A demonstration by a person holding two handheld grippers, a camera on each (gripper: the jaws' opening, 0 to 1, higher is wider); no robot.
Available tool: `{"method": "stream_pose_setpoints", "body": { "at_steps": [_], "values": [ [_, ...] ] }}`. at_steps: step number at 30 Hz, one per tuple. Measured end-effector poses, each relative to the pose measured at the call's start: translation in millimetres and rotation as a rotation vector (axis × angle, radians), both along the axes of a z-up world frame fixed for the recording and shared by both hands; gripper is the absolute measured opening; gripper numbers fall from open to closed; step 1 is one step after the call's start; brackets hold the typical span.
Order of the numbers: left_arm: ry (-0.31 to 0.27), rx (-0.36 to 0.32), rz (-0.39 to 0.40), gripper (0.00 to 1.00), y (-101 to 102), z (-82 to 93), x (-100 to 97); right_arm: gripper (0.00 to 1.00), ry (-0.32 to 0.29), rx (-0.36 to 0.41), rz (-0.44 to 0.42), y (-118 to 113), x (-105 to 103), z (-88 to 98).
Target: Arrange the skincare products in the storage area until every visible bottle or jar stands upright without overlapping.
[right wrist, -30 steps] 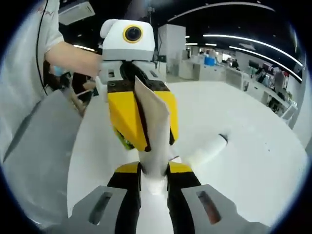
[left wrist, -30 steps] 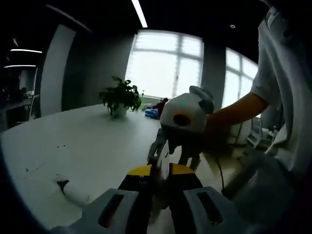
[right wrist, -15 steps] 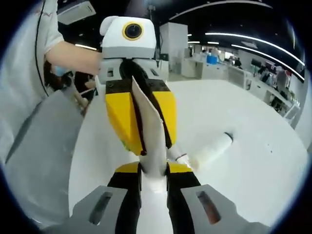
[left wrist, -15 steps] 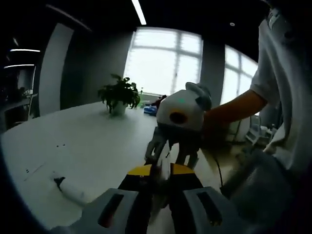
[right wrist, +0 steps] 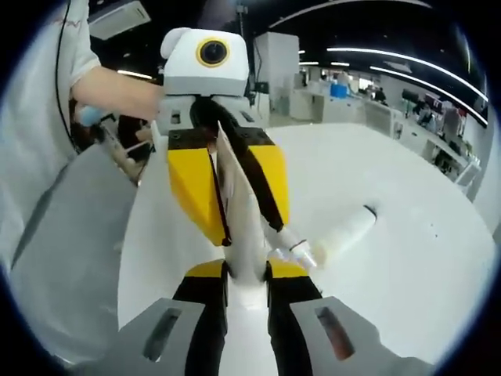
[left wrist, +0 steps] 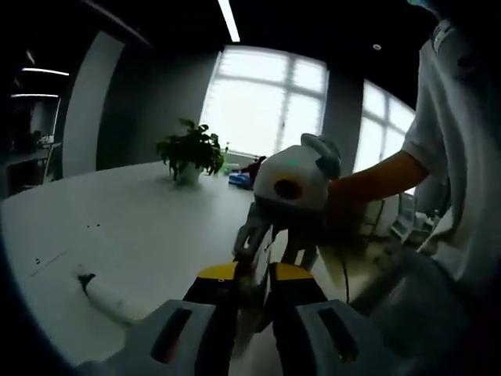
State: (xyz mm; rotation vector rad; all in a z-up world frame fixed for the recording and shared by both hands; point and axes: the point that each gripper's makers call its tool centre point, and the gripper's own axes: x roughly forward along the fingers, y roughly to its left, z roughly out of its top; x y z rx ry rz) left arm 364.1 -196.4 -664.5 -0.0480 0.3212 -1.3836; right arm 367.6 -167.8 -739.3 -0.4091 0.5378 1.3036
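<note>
A white squeeze tube (right wrist: pixel 241 223) is held between both grippers above the white table (right wrist: pixel 391 258). My right gripper (right wrist: pixel 246 270) is shut on its thick lower end. The left gripper (right wrist: pixel 233 229) faces it from above, its yellow jaws closed on the tube's flat crimped end. In the left gripper view my left gripper (left wrist: pixel 249 272) is shut on the pale tube (left wrist: pixel 247 313), with the right gripper (left wrist: pixel 270 257) just beyond. A second white tube (right wrist: pixel 344 233) with a dark cap lies flat on the table (left wrist: pixel 156 227); it is the tube (left wrist: pixel 106 296) seen at the lower left.
A potted plant (left wrist: pixel 190 155) stands far back on the table near bright windows. A person's arm (left wrist: pixel 376 184) and white shirt (right wrist: pixel 31 117) are close by, with grey cloth (right wrist: pixel 70 243) at the table's near edge. A small clear piece (right wrist: pixel 296 251) shows beside the held tube.
Both views have drifted a little with the hands. The two grippers keep the same hold on the tube, and the lying tube has stayed on the table.
</note>
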Motion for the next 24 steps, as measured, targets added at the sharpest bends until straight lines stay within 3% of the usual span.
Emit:
{"method": "stream_pose_setpoints", "body": {
  "at_steps": [10, 15, 21, 24],
  "values": [
    [0.004, 0.005, 0.026, 0.20, 4.5, 3.5, 0.9, 0.19, 0.017, 0.005, -0.032, -0.7, -4.4, 0.1],
    [-0.003, 0.011, 0.056, 0.26, 12.4, 5.0, 3.4, 0.24, 0.029, -0.034, -0.058, -4.6, -8.0, -5.9],
    [-0.002, 0.020, 0.119, 0.37, 26.0, 7.0, 4.7, 0.31, 0.042, 0.003, -0.148, -10.0, -7.9, 1.8],
    [0.028, 0.023, 0.173, 0.46, 34.2, 7.5, 2.1, 0.32, 0.049, 0.011, -0.178, -13.6, -11.3, 5.6]
  ]
}}
